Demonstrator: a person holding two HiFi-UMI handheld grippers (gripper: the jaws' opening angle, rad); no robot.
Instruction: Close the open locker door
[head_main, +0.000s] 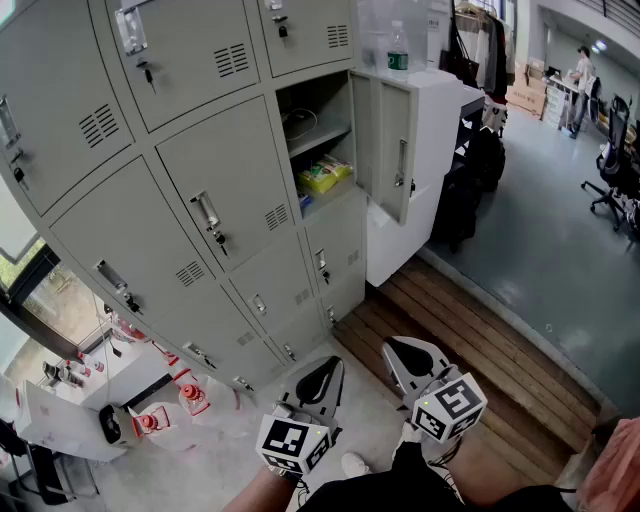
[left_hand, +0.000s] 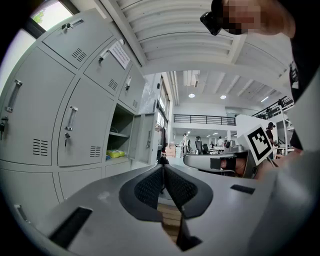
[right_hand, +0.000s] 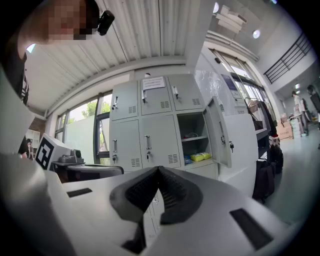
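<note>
A wall of grey lockers (head_main: 200, 150) stands ahead. One door (head_main: 385, 145) in the right column hangs open toward me, with its handle on the outer face. On the compartment's lower shelf lies a yellow-green packet (head_main: 325, 175). Low in the head view, well short of the lockers, my left gripper (head_main: 318, 375) and right gripper (head_main: 410, 355) are side by side, both shut and holding nothing. The left gripper view has its tips (left_hand: 163, 167) meeting, with the open door (left_hand: 148, 145) beyond them. The right gripper (right_hand: 159, 169) sees the open door (right_hand: 220, 132) to the upper right.
A white cabinet (head_main: 440, 150) with a bottle (head_main: 398, 50) on top stands just right of the open door. Black bags (head_main: 470, 180) sit beside it. Wooden planks (head_main: 470, 330) cover the floor underfoot. Office chairs (head_main: 615, 170) and a person (head_main: 581, 75) are far right.
</note>
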